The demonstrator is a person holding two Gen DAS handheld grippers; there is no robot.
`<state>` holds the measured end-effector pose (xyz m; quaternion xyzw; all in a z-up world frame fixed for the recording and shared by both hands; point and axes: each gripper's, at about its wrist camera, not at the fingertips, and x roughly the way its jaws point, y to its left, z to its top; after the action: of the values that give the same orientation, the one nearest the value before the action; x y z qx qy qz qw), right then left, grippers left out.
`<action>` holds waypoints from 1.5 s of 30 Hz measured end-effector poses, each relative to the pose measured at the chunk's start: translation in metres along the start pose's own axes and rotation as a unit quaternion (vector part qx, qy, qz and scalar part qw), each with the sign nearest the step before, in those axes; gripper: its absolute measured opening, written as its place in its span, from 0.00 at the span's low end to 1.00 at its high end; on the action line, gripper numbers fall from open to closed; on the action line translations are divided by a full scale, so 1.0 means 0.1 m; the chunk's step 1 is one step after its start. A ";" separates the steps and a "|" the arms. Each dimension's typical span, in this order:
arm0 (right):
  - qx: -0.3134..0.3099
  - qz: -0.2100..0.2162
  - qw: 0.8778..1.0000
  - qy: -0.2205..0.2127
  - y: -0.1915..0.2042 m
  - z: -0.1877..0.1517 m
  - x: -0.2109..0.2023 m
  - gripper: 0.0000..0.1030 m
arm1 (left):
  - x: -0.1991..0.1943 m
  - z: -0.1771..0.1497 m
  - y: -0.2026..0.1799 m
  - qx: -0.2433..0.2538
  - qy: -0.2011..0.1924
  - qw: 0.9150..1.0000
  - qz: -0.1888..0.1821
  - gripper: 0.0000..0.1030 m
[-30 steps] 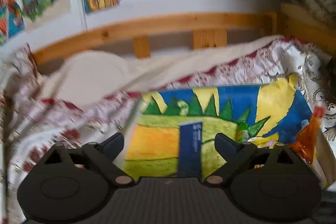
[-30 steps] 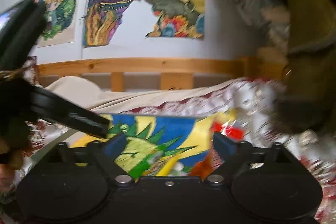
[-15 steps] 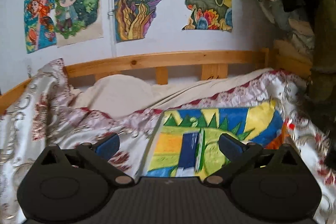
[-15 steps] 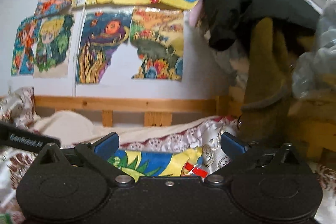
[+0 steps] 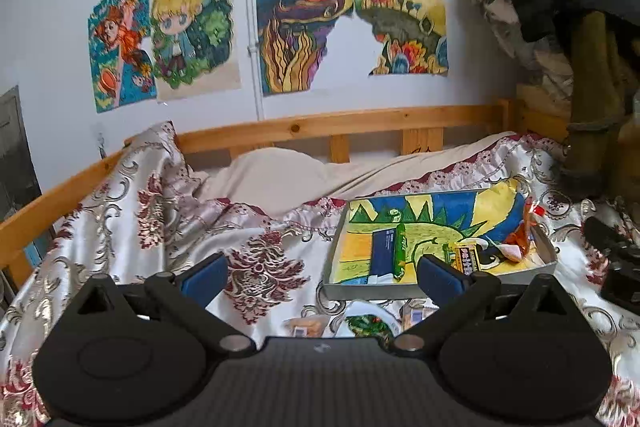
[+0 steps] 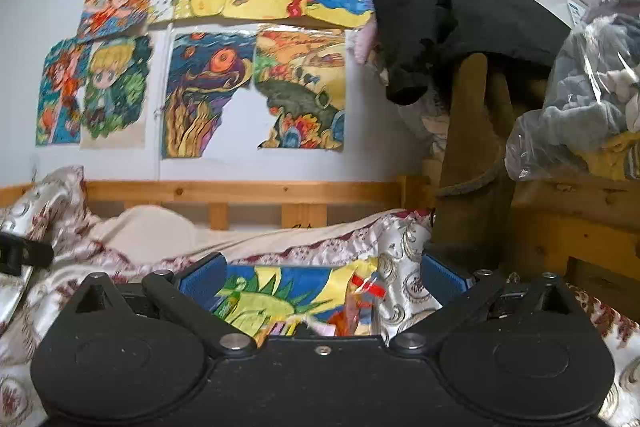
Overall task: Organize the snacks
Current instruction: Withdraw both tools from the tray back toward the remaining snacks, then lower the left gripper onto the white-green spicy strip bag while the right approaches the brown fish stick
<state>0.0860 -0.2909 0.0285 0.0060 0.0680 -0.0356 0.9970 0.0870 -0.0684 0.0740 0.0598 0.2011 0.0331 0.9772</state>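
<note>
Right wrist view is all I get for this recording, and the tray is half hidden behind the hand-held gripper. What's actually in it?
Observer: In the left wrist view, the tray holds a dark blue packet with a green packet right beside it.
Operator: Anything else in there?
Observer: A yellow-and-black packet and an orange wrapper, both toward the right end as that view shows it.
Operator: Any snacks outside the tray?
Observer: Yes, a few small packets lie on the bedspread just in front of the tray's near wall.
</note>
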 end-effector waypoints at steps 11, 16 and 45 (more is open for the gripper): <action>-0.045 0.026 0.999 -0.015 0.48 -0.07 -0.65 0.99 | -0.35 -0.35 0.34 -0.025 -0.017 0.999 -0.037 1.00; -0.054 0.046 0.997 -0.006 0.62 -0.21 -0.89 0.99 | -0.33 -0.58 0.48 -0.041 0.003 0.998 -0.039 1.00; -0.060 0.077 0.980 0.174 0.83 -0.84 -0.57 0.99 | 0.05 -1.07 0.60 -0.034 0.127 0.991 -0.039 1.00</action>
<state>0.0240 -0.2024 -0.0460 -0.0427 0.2420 0.0471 0.9682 0.0462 0.0027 -0.0176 0.0144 0.3243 0.0094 0.9458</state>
